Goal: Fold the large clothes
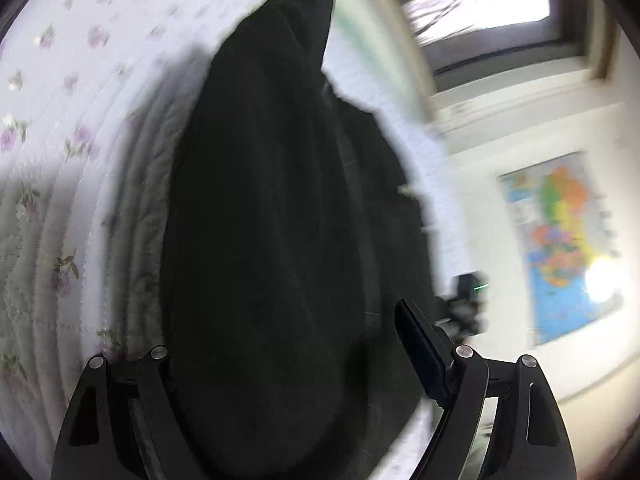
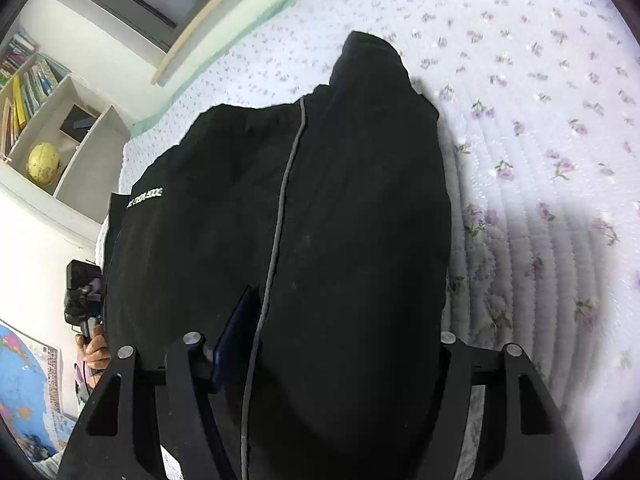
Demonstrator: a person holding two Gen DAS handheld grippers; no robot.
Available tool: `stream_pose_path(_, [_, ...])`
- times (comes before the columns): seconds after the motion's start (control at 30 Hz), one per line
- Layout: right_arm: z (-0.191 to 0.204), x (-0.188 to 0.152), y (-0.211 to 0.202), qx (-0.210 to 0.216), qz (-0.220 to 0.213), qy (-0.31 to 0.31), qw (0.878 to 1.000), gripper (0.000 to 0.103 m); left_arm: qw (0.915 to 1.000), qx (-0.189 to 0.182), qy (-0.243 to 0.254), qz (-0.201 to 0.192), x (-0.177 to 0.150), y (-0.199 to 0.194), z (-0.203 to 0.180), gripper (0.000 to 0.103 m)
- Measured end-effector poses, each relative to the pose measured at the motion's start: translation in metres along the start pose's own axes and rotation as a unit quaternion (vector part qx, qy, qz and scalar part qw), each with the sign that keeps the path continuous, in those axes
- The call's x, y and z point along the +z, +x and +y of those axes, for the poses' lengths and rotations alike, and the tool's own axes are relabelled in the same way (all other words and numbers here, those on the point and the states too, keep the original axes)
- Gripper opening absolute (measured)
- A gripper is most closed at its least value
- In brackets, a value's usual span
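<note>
Both grippers hold the black jacket (image 2: 340, 220) up over the flowery bed (image 2: 540, 100) so it hangs straight for folding. Left gripper (image 1: 288, 360) and right gripper (image 2: 332, 344) look clamped on cloth, I think

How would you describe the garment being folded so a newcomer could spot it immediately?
Find the floral quilted bedspread covering the bed. On it, running away from the right gripper, lies the black garment: the only dark thing there, with a thin grey stripe and small white lettering.
</note>
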State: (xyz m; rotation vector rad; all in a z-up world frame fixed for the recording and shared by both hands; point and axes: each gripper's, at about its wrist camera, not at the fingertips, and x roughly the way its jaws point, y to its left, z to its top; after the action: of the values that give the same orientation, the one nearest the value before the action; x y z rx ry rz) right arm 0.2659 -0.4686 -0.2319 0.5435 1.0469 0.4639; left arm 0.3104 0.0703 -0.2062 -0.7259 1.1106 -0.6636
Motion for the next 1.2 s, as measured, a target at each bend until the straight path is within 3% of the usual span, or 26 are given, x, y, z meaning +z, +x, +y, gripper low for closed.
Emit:
stream_pose_path(0.03, [-0.001, 0.003, 0.009, 0.007, 0.012, 0.01, 1.0, 0.086, 0.9998, 0.017, -0.002, 0.011, 0.001, 0.01, -0.001, 0.085])
stream_pose_path(0.13, [0.009, 0.007, 0.019, -0.004, 0.014, 0.006, 1.0, 0.087, 0.9993, 0.037, 0.004, -0.002, 0.001, 0.012, -0.016, 0.084])
stream_pose_path(0.2, [0.02, -0.001, 0.008, -0.017, -0.009, -0.018, 1.0, 0.073, 0.9977, 0.059, 0.027, -0.02, -0.009, 0.005, -0.031, 0.064])
stream_pose_path(0.27, [0.031, -0.01, -0.009, -0.016, -0.037, -0.041, 0.998, 0.051, 0.9955, 0.064, 0.054, -0.043, -0.02, -0.011, -0.051, 0.05])
stream_pose_path(0.3, [0.038, -0.015, -0.019, -0.014, -0.05, -0.048, 0.997, 0.049, 0.9949, 0.061, 0.061, -0.052, -0.025, -0.017, -0.059, 0.047])
stream_pose_path(0.47, [0.091, -0.054, -0.064, 0.002, -0.081, -0.082, 0.993, 0.041, 0.9873, 0.056, 0.111, -0.099, -0.068, -0.059, -0.128, 0.045])
stream_pose_path(0.57, [0.13, -0.089, -0.095, -0.007, -0.091, -0.101, 0.991, 0.041, 0.9852, 0.05, 0.126, -0.105, -0.101, -0.088, -0.161, 0.045])
stream_pose_path(0.73, [0.163, -0.132, -0.128, -0.015, -0.089, -0.117, 0.989, 0.041, 0.9835, 0.043, 0.135, -0.112, -0.159, -0.127, -0.181, 0.045])
stream_pose_path(0.9, [0.166, -0.157, -0.123, -0.032, -0.057, -0.105, 0.992, 0.041, 0.9876, 0.05, 0.114, -0.096, -0.199, -0.131, -0.16, 0.046])
stream_pose_path(1.03, [0.15, -0.157, -0.087, -0.066, -0.036, -0.083, 0.994, 0.041, 0.9893, 0.085, 0.063, -0.1, -0.218, -0.114, -0.121, 0.049])
stream_pose_path(1.1, [0.133, -0.154, -0.074, -0.082, -0.03, -0.066, 0.994, 0.045, 0.9914, 0.072, 0.036, -0.103, -0.223, -0.114, -0.095, 0.056])
stream_pose_path(1.2, [0.099, -0.158, -0.066, -0.072, -0.012, -0.013, 0.997, 0.055, 0.9944, 0.048, -0.037, -0.087, -0.227, -0.113, -0.043, 0.065])
